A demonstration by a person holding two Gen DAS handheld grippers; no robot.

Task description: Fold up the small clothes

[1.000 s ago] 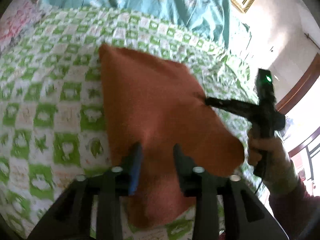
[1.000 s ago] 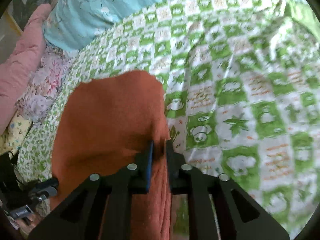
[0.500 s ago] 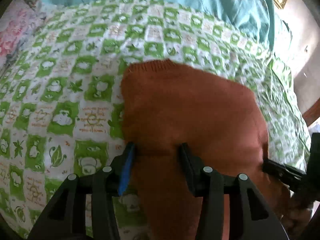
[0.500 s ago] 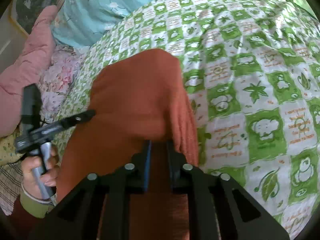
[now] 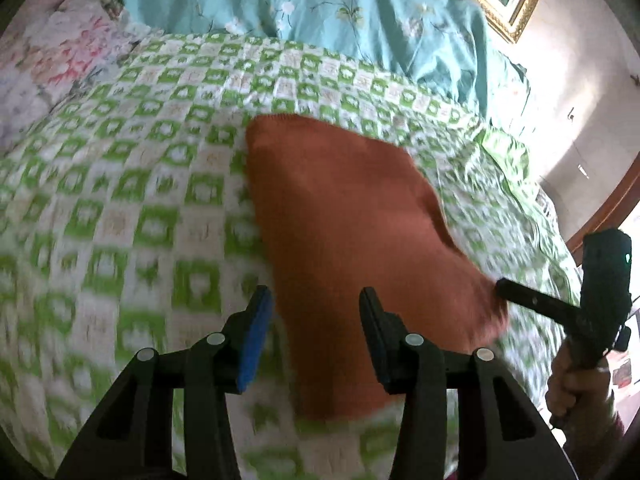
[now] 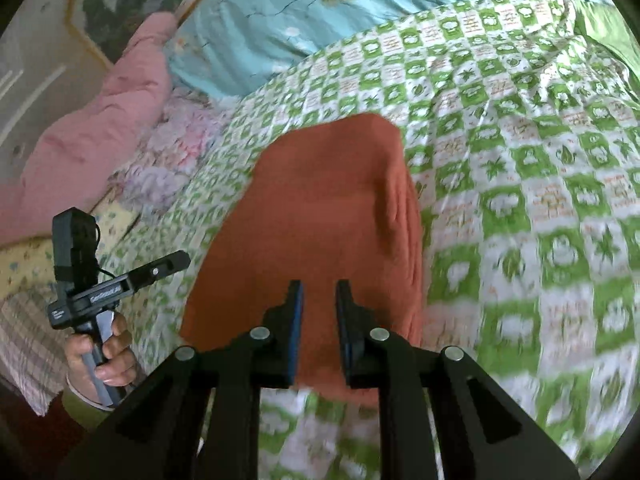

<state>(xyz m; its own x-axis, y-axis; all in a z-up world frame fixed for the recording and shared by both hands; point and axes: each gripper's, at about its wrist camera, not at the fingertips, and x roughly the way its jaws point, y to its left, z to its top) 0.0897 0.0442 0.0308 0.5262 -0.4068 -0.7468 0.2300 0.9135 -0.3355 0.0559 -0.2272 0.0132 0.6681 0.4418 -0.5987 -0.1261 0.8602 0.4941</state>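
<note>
Both grippers have let go of the orange knitted garment [image 5: 352,232] since the earlier pictures, where the right one pinched its edge and the left one pressed close on it; now they are drawn back and the cloth lies alone on the bed.

Largest in both views is the green-and-white checked quilt [image 5: 132,208] with small leaf and cloud prints, which covers most of the bed. Behind it, toward the wall, lies a turquoise flowered blanket [image 5: 320,12]. In the right wrist view a pink padded cover [image 6: 100,144] is bunched at the far left, beside the turquoise blanket. A gilt picture frame [image 5: 516,12] hangs on the wall above the bed.

The garment rests flat on the quilt, folded into a rough rectangle, with one thick doubled edge along its right side in the right wrist view [image 6: 320,220]. Its near end reaches down between the fingers of each camera's own gripper.

The left gripper [image 5: 316,316] has its jaws wide apart and holds nothing; they are above the near left part of the garment. The right gripper [image 6: 318,300] has its jaws parted with a narrow gap, and nothing is between them. In the left wrist view its black fingers point toward the right corner of the garment, and whether they touch it cannot be told because of blur.
</note>
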